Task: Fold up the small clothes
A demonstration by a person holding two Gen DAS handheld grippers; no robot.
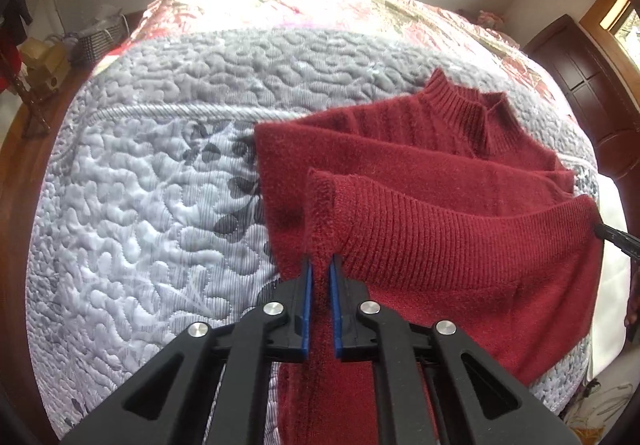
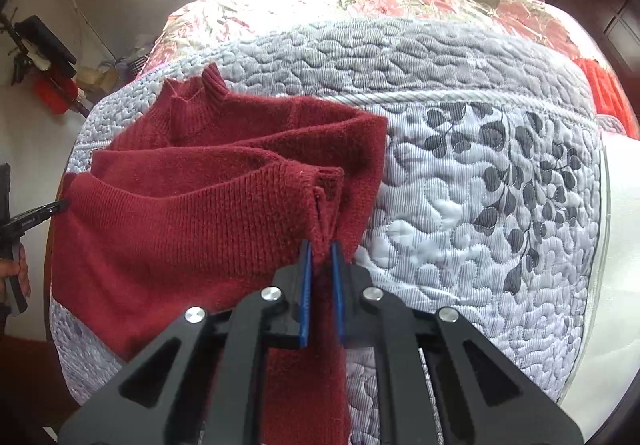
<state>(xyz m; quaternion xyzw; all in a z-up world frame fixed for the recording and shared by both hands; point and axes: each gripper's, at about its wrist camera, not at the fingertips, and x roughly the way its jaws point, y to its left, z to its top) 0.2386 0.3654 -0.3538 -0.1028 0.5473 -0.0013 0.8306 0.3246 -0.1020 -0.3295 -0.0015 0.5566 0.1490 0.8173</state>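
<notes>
Grey quilted bedspread (image 1: pixel 160 185) on a bed, with the dark red knit sweater (image 1: pixel 440 205) lying half-folded near its edge. Left gripper (image 1: pixel 320 269) and right gripper (image 2: pixel 320 251) are each pinched on a bottom corner. Looks soft, floppy and light, so I'd grip the ribbed hem.

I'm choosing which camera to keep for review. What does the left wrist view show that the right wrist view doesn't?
Only the left wrist view shows the left gripper clamped on the sweater's left edge, plus a dark wooden cabinet on the far right. Only the right wrist view shows the right gripper clamped on the sweater's right edge, and the leaf print on the quilt in full. Both show the red sweater, collar away, on the grey quilt.
</notes>
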